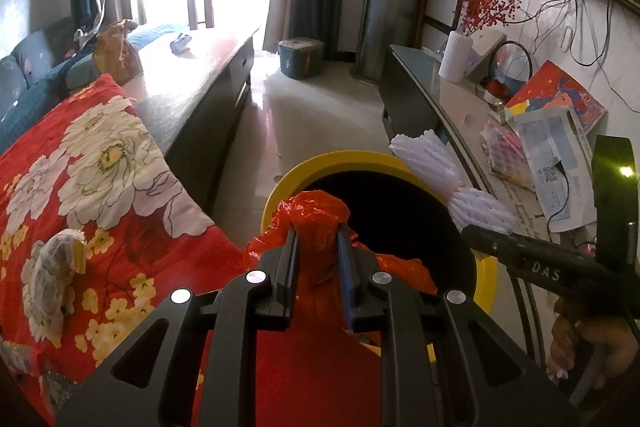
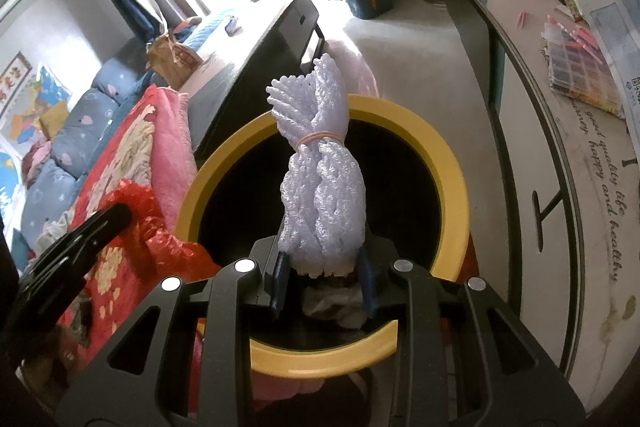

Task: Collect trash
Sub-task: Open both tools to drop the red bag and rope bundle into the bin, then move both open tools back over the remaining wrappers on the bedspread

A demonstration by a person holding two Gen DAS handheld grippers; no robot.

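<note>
My left gripper [image 1: 318,231] is shut on a crumpled red plastic bag [image 1: 316,215] and holds it over the near rim of a yellow-rimmed trash bin [image 1: 344,159] with a dark inside. My right gripper [image 2: 324,259] is shut on a bundle of white foam netting [image 2: 320,179] tied with a rubber band, held upright over the same bin [image 2: 452,187]. The netting also shows in the left wrist view [image 1: 440,171], at the bin's right rim. The red bag and left gripper show in the right wrist view [image 2: 132,211], at the bin's left.
A red floral quilt [image 1: 100,187] covers a sofa on the left, with crumpled paper [image 1: 52,279] on it. A dark coffee table [image 1: 192,79] stands beyond. A cluttered cabinet [image 1: 480,107] on the right holds a white vase [image 1: 454,57], papers and boxes. Open tiled floor [image 1: 312,95] lies ahead.
</note>
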